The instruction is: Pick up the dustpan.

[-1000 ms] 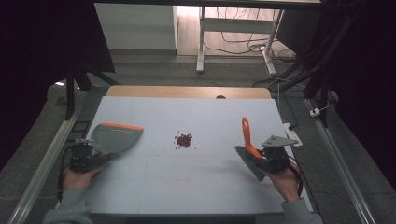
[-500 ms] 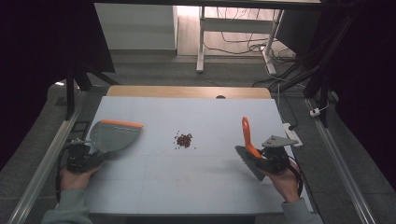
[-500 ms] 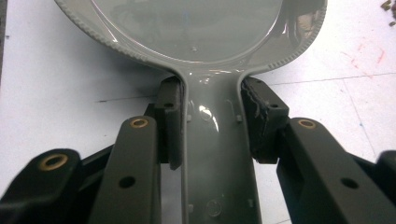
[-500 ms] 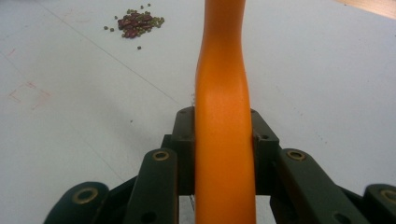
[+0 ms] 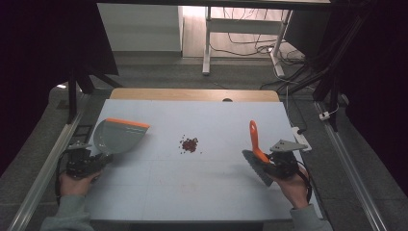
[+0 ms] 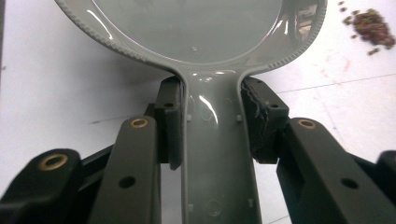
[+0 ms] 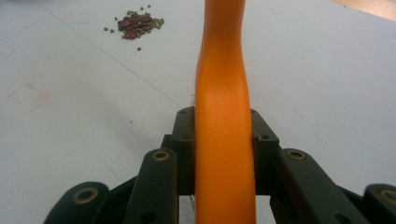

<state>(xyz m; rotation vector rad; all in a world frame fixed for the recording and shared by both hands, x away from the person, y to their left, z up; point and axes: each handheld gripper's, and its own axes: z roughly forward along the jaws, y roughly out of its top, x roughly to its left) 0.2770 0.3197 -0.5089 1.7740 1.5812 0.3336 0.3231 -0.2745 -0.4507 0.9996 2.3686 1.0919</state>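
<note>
Now poised either side of the bean pile (image 5: pixel 189 144): left gripper (image 6: pixel 212 121) pinching the dustpan (image 5: pixel 118 136) handle, right gripper (image 7: pixel 223 140) pinching the brush (image 5: pixel 256 153) handle. Next, probably: sweep beans leftward into the pan.

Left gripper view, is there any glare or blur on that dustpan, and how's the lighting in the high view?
Left gripper view: white glare streaks on the glossy dustpan; nearest jaw parts soft. High view: table evenly lit, surroundings dark. Right gripper view: the brush handle is slightly soft.

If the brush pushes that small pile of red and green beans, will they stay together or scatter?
The small pile of dark red and green beans is loose, with strays already around it, so it probably scatters. The beans look rounded, so some likely roll on the smooth white table.
</note>
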